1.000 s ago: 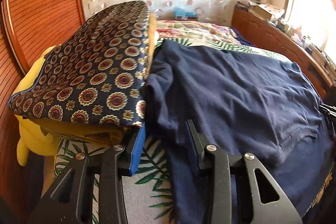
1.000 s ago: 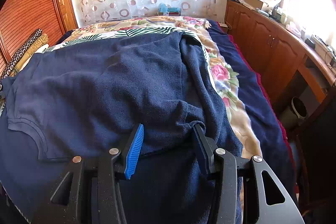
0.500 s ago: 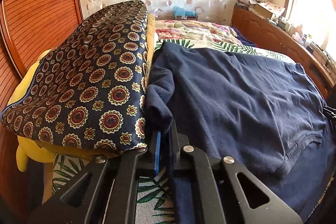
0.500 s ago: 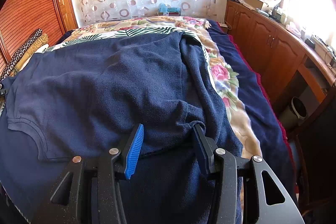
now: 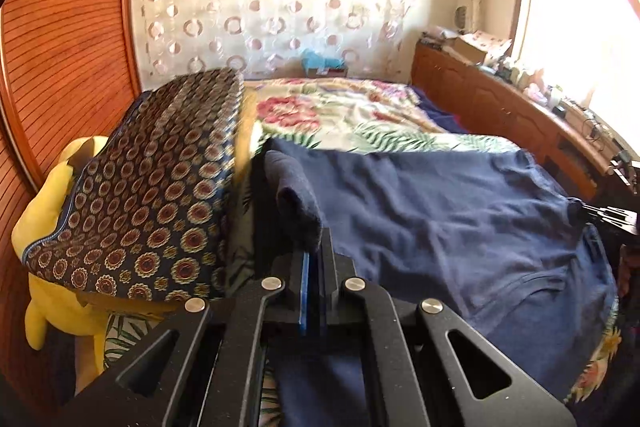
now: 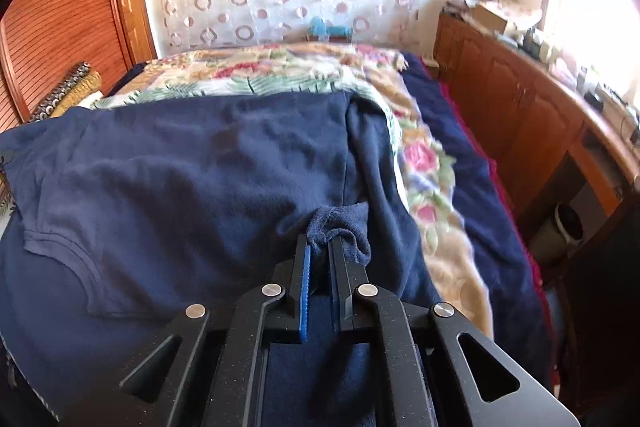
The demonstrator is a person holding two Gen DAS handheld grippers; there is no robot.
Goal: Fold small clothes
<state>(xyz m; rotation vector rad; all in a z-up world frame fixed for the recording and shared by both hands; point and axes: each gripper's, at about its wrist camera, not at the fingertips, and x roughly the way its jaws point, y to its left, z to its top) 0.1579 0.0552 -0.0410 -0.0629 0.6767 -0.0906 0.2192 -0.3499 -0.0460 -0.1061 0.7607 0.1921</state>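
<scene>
Bright sun pours in from the window [image 5: 576, 39] at the upper right of both views and washes it out to plain white. The room is well lit. Straight lines bend near the edges, and the corners go black. The flowery bedspread [image 6: 424, 163] looks smeared and blurry.
</scene>
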